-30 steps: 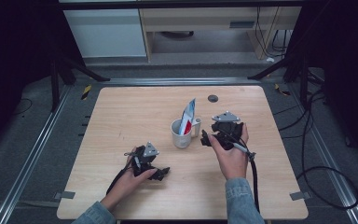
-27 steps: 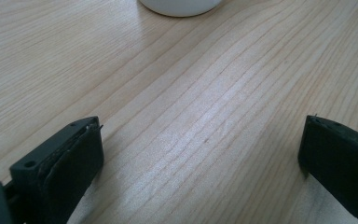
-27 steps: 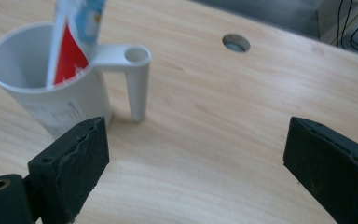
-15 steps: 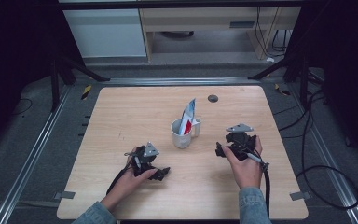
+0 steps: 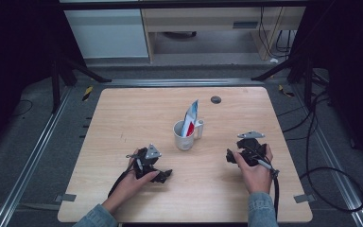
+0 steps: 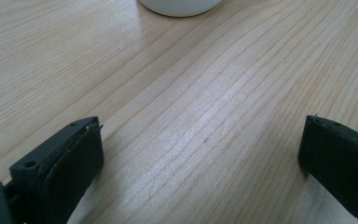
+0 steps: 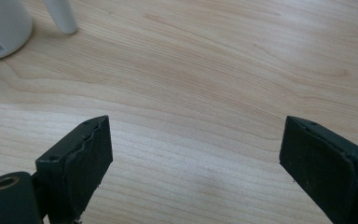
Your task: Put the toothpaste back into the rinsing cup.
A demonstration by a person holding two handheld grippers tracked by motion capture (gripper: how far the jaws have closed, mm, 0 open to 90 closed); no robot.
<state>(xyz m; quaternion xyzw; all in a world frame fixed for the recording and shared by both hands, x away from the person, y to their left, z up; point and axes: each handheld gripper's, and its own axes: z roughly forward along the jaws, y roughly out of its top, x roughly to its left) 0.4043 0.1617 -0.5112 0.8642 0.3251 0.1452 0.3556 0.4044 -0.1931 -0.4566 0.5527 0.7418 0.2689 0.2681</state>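
a: high view has the wooden worktop [image 5: 123, 118] taking up most of it, rounded corners, with a small dark round spot [image 5: 215, 99] near the far edge.

b: and the white mug [image 5: 183, 138]?

a: about the middle of the worktop, upright, handle turned to the right. a red, white and blue packet [image 5: 190, 119] stands in it and sticks up well over the rim.

b: where are the hands?

a: both on the near half, either side of the mug and well apart from it. left gripper [image 5: 165, 174] sits low on the worktop, near-left of the mug. right gripper [image 5: 230, 156] is to the mug's right, grey plate on top, cable trailing back toward the near edge.

b: fingers?

a: left gripper view shows its fingers [image 6: 70, 163] spread wide, bare wood between them, bottom of the mug just at the top edge. right gripper view is the same deal, fingers [image 7: 81, 161] wide with nothing between, mug base and handle up in the left corner. neither is holding anything.
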